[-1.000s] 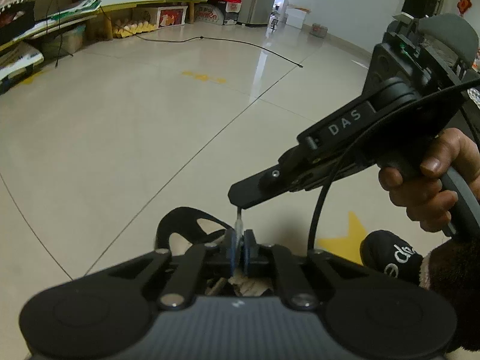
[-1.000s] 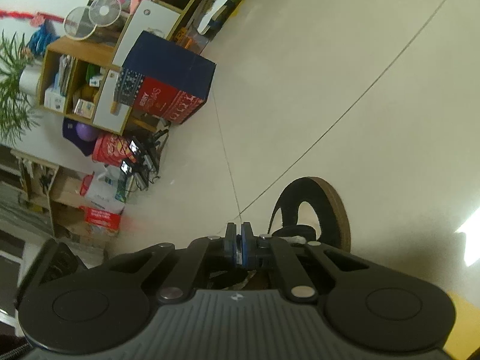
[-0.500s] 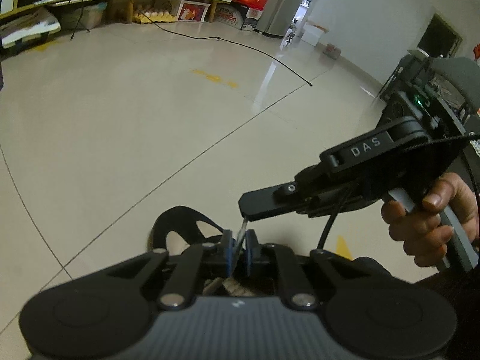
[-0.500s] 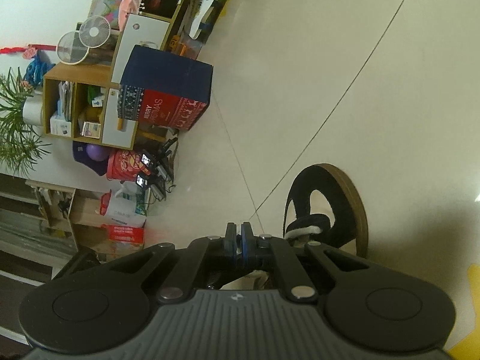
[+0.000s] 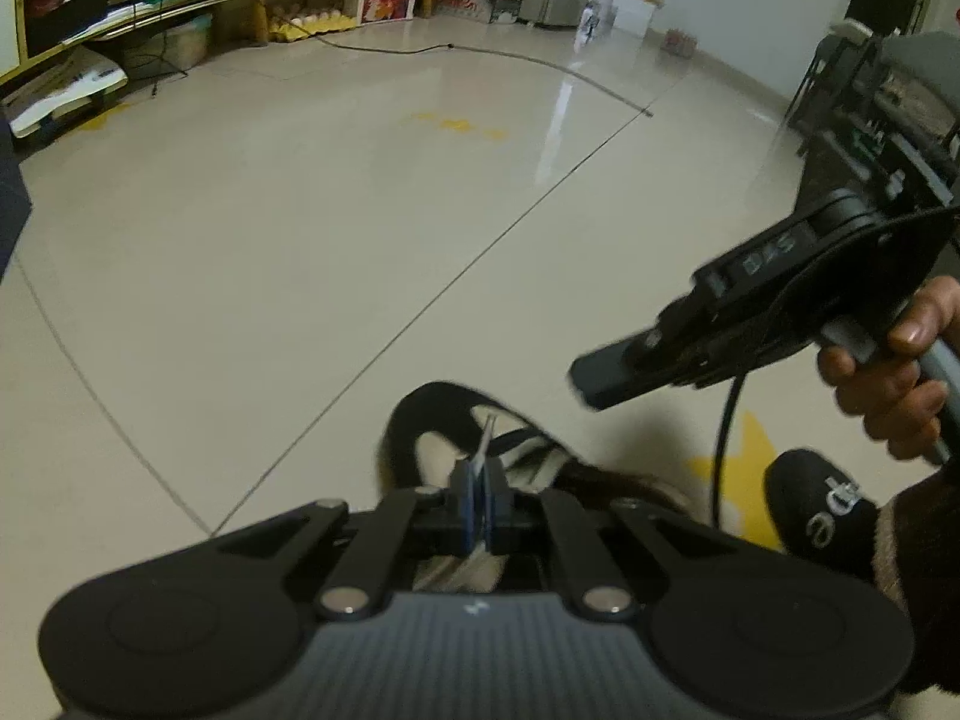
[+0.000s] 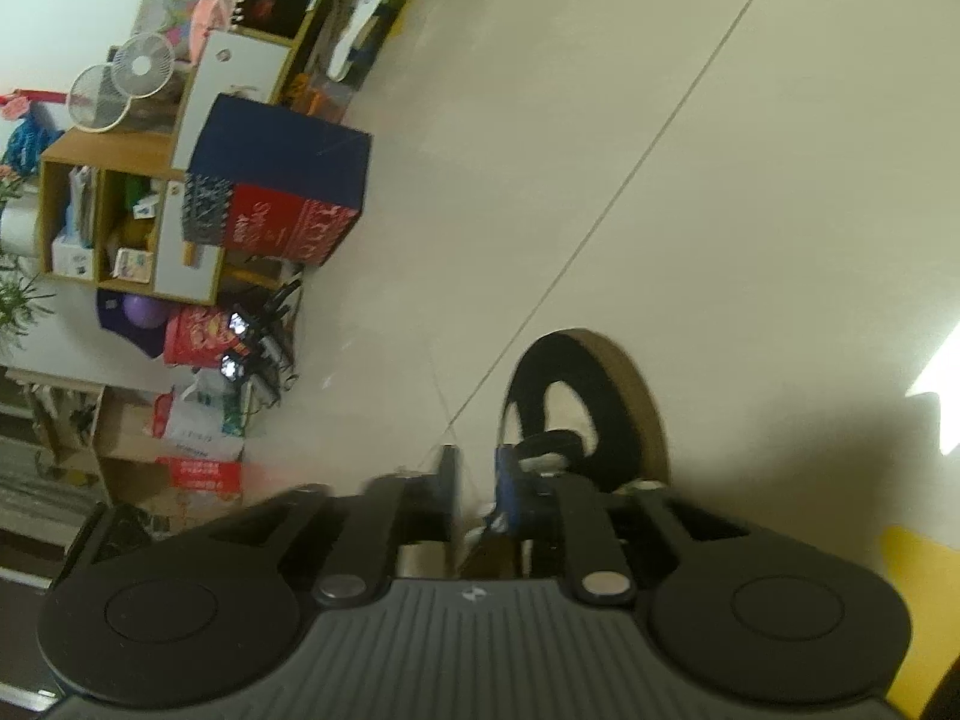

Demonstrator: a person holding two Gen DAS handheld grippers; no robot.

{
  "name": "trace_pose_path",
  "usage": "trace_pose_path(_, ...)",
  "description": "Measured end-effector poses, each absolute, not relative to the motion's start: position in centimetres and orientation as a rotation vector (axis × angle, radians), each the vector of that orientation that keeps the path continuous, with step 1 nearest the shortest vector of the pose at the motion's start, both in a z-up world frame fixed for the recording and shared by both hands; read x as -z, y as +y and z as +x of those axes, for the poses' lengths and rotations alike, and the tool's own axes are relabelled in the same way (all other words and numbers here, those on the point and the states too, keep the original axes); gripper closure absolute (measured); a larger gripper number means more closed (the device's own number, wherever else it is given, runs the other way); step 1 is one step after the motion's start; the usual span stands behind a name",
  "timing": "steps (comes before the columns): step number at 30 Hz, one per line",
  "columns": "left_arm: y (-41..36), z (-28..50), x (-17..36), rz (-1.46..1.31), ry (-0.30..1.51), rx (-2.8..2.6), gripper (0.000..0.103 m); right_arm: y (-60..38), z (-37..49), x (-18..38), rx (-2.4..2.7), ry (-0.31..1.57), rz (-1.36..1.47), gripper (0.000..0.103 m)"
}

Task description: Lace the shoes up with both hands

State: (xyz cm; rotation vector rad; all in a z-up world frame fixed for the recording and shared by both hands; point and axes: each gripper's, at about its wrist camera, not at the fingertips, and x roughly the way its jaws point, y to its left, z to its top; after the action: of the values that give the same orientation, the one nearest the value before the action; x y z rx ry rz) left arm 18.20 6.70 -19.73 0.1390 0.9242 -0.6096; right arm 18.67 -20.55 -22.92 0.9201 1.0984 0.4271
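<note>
The left gripper [image 5: 478, 501] is clamped on the white tip of a shoelace [image 5: 483, 447], which sticks up from between its blue pads just above the black shoe [image 5: 420, 420] standing on the pale tiled floor [image 5: 300, 240]. The right gripper [image 6: 477, 483] hangs over the same shoe [image 6: 606, 384] (its tan sole shows along the far edge), and its jaws are opening with a clear gap and nothing pressed between them. From the left wrist, the right gripper [image 5: 591, 381] sits off to the right of the lace, apart from it, held by the person's right hand [image 5: 888, 372].
</note>
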Motion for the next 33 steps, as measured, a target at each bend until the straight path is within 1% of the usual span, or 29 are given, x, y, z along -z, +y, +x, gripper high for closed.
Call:
trace_pose_path(6, 8.8, 17.9, 18.0, 0.333, 0.964, 0.566, 0.100, -20.5, 18.3, 22.7, -0.402, 1.075, 0.722, 0.067)
trace_pose_path(13, 11.1, 17.8, 11.6, 0.647, 0.968, 0.540, 0.100, -18.8, 17.5, 21.9, -0.447, 1.031, 0.487, 0.065)
trace_pose_path(19, 11.3, 17.4, 5.5, 0.892, 0.920, 0.511, 0.100, -16.0, 16.6, 21.5, -0.524, 1.027, 0.285, 0.064)
trace_pose_path(22, 11.2, 17.6, 2.8, 0.963, 0.901, 0.491, 0.100, -14.8, 16.2, 21.2, -0.558, 1.023, 0.203, 0.063)
trace_pose_path(25, 11.1, 17.7, 0.8, 1.018, 0.888, 0.469, 0.100, -14.0, 15.9, 20.7, -0.585, 1.013, 0.141, 0.057)
trace_pose_path(33, 10.0, 17.2, -2.0, 1.102, 0.865, 0.453, 0.100, -12.5, 14.9, 19.6, -0.617, 0.986, -0.037, 0.056)
